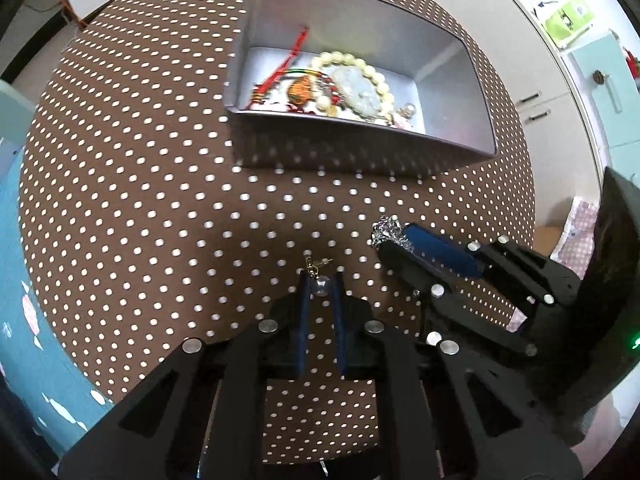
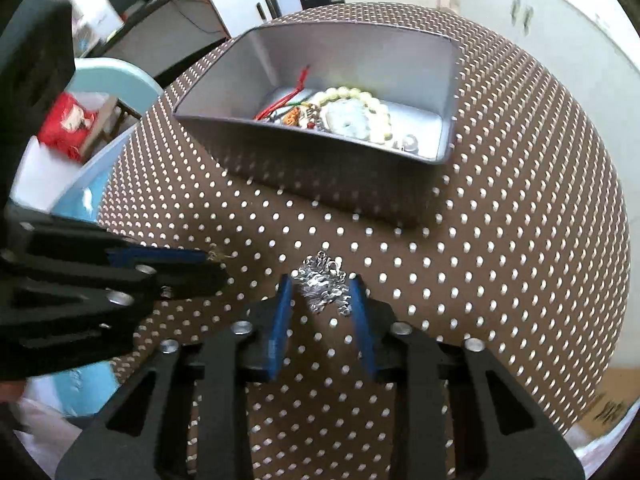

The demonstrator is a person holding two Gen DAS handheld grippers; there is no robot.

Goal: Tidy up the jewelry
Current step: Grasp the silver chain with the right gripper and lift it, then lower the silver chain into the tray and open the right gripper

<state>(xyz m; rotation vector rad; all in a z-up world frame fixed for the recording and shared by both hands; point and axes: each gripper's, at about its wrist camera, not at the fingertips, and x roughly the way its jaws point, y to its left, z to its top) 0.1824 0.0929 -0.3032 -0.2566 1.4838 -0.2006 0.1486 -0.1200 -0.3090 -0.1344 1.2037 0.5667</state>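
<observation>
A grey metal box (image 1: 360,148) (image 2: 304,168) stands on the brown dotted tablecloth and holds a cream bead bracelet (image 1: 352,76) (image 2: 360,114), red cords and other pieces. My left gripper (image 1: 321,280) is shut on a small pearl earring (image 1: 321,285) with a gold hook, low over the cloth. My right gripper (image 2: 322,286) has its jaws around a silver chain (image 2: 324,284) lying on the cloth; the pads touch its sides. The right gripper also shows in the left wrist view (image 1: 390,240), and the left gripper in the right wrist view (image 2: 208,268).
The round table's edge curves close on all sides. A light blue chair (image 2: 112,80) and a red package (image 2: 68,124) are at the left. White cabinets (image 1: 592,80) stand beyond the table at right.
</observation>
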